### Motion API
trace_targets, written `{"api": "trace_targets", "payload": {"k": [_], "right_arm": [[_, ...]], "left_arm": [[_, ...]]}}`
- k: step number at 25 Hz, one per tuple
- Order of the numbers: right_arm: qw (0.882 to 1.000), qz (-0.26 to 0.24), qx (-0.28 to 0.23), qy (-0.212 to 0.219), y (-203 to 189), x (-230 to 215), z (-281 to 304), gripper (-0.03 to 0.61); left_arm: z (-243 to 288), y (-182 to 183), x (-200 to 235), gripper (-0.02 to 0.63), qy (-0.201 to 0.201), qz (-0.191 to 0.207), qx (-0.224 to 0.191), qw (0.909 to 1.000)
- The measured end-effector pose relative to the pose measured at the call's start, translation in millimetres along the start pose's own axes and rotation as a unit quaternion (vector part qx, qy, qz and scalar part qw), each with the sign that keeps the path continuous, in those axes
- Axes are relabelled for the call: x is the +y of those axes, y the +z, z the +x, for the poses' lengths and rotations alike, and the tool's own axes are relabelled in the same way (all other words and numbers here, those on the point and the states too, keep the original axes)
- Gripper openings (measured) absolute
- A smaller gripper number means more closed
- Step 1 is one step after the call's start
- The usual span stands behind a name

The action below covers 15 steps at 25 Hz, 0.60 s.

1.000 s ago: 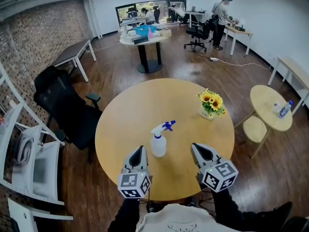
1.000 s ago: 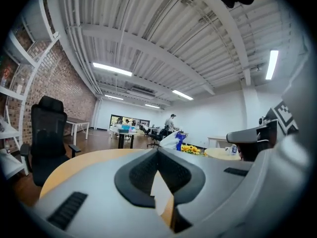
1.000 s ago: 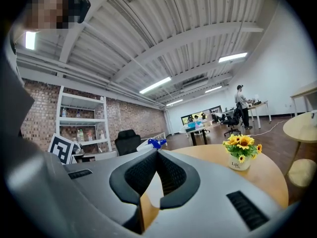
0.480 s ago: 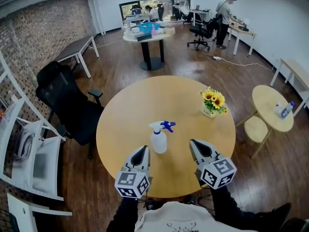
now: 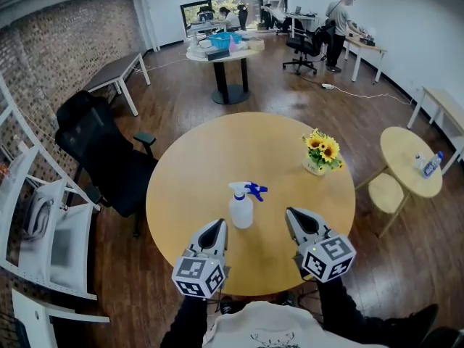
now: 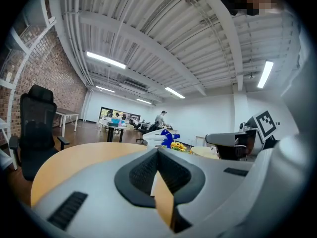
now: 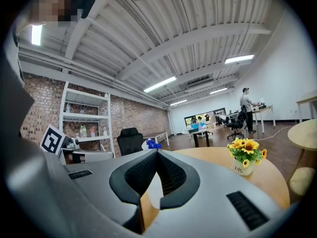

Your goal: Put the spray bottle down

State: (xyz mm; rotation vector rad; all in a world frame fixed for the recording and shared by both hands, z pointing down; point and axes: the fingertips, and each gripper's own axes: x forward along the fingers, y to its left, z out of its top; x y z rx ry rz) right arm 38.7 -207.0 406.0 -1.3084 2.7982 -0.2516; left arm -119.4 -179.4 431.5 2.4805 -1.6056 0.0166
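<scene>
Your spray bottle (image 5: 241,207) stands upright on the table (image 5: 217,143), a little toward the near edge from the middle, its blue nozzle pointing right, and nothing is touching it. Your left gripper (image 5: 216,227) sits just behind it near the near edge, jaws pressed together on nothing. Your right gripper (image 5: 293,214) is beside it on the right, also closed and empty. The flowers (image 5: 321,153) stand near the right edge, well apart from the bottle. Compared with a second ago, little differs: the bottle is at the same spot, both grippers hold about the same places behind it, and only your head view has shifted slightly.
</scene>
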Motion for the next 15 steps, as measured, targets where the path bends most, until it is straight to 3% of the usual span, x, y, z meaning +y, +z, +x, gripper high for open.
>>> {"api": "trace_targets", "payload": {"k": [15], "right_arm": [[1.0, -0.002, -0.001, -0.004, 4.3, -1.1, 1.9, -0.029]], "left_arm": [[-0.8, -2.4, 1.6, -0.014, -0.004, -0.001, 0.009, 1.0]]}}
